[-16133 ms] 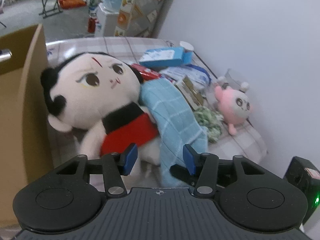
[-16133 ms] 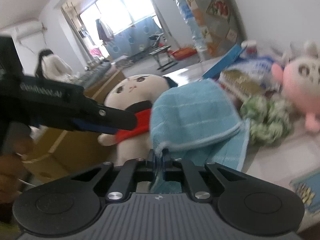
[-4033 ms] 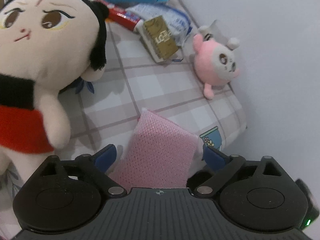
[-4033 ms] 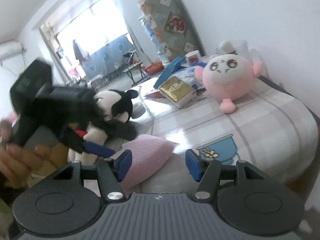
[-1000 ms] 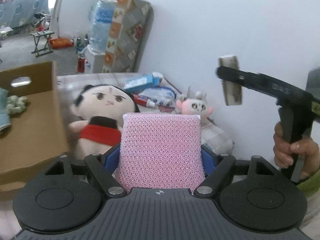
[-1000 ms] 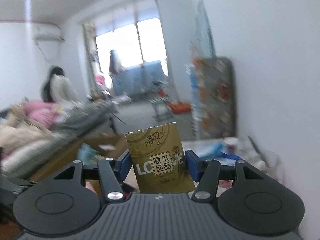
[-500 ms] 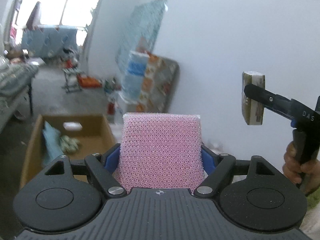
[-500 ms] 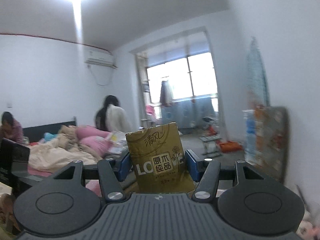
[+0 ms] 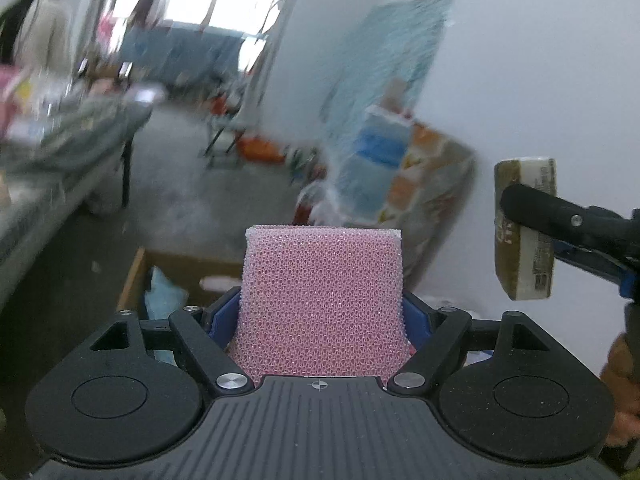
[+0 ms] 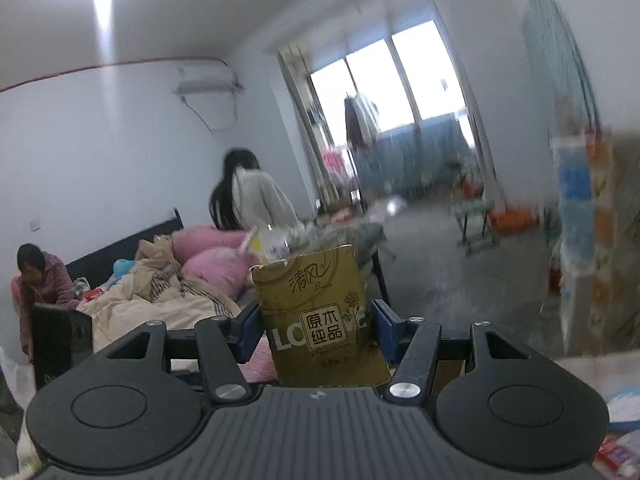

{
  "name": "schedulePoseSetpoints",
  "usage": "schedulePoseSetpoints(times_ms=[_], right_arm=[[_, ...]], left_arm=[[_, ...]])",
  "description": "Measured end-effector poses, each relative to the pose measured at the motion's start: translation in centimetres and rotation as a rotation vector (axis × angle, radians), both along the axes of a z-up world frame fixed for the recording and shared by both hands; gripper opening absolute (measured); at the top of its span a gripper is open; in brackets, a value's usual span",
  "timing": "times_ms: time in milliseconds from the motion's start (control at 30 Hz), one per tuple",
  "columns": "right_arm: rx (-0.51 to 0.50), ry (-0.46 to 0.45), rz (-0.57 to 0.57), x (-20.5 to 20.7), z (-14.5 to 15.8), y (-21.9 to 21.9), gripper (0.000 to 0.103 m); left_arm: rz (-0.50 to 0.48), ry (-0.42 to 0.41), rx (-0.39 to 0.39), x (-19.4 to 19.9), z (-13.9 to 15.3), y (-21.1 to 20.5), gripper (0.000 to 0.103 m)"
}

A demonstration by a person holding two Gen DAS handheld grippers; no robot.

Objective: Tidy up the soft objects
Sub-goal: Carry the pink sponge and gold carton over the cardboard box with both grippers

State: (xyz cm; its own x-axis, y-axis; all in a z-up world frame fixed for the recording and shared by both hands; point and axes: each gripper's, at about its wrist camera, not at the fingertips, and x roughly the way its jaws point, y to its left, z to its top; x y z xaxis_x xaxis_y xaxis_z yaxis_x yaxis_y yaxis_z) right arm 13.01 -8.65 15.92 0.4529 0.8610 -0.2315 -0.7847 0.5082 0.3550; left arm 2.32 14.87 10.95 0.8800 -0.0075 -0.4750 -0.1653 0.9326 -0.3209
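A big open brown cardboard box (image 9: 168,268) stands on the floor, low in the left wrist view, behind the left gripper. Inside the box lies a light blue towel (image 9: 162,296), partly hidden by the gripper's arm.

The left gripper (image 9: 322,316) grasps a pink square sponge with a mesh surface (image 9: 322,304). The sponge stands upright between the two blue pads, and both pads press on its sides. It is held in the air, in front of the box.

The right gripper (image 10: 316,330) grasps a gold-coloured soft pack of paper tissues with Chinese letters (image 10: 320,320). The pack stands upright between the blue pads, and its top edge is a little crushed. In the left wrist view this same pack (image 9: 526,232) shows at the right edge, seen from its narrow side, with the black finger of the right gripper across it, high before the white wall (image 9: 540,60).
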Motion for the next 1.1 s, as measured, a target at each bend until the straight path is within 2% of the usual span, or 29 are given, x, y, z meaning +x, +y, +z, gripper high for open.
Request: schedulePoseSetpoints(times_ms=[100,200,267,433,500,667,800,900,1100], right_arm=[[-0.036,0.098,0.01,4.7,-2.1,3.3,0.062],[-0.082,0.184,0.009,8.8,-5.1,6.2,0.062],[-0.105,0.224,0.002,10.5,-7.4,7.4,0.062],[-0.139,0.273,-0.005,13.6,-11.4,9.3,0.062],[-0.148,0.276,-0.011,14.4,-12.5,9.5,0.062],[-0.154,0.291,-0.028,16.2,-14.1,9.1,0.062],[-0.156,0.305,-0.036,17.1,-15.0,8.5,0.062],[-0.156,0.31,-0.039,17.3,-15.3,8.2,0.062],[-0.158,0.309,-0.049,17.1,-15.0,7.5,0.062]], left_arm=[[0.023,0.09,-0.065,3.3,-2.7,2.6,0.08],[0.054,0.202,-0.13,7.9,-6.9,5.2,0.08],[0.067,0.278,-0.177,9.5,-9.6,6.8,0.08],[0.085,0.423,-0.277,15.1,-15.3,9.3,0.08],[0.076,0.457,-0.282,17.1,-16.9,9.4,0.08],[0.061,0.477,-0.294,19.4,-19.2,8.5,0.081],[0.044,0.464,-0.34,20.5,-21.0,8.7,0.086],[0.039,0.452,-0.354,20.7,-21.7,8.7,0.095],[0.051,0.426,-0.374,20.6,-21.6,9.0,0.098]])
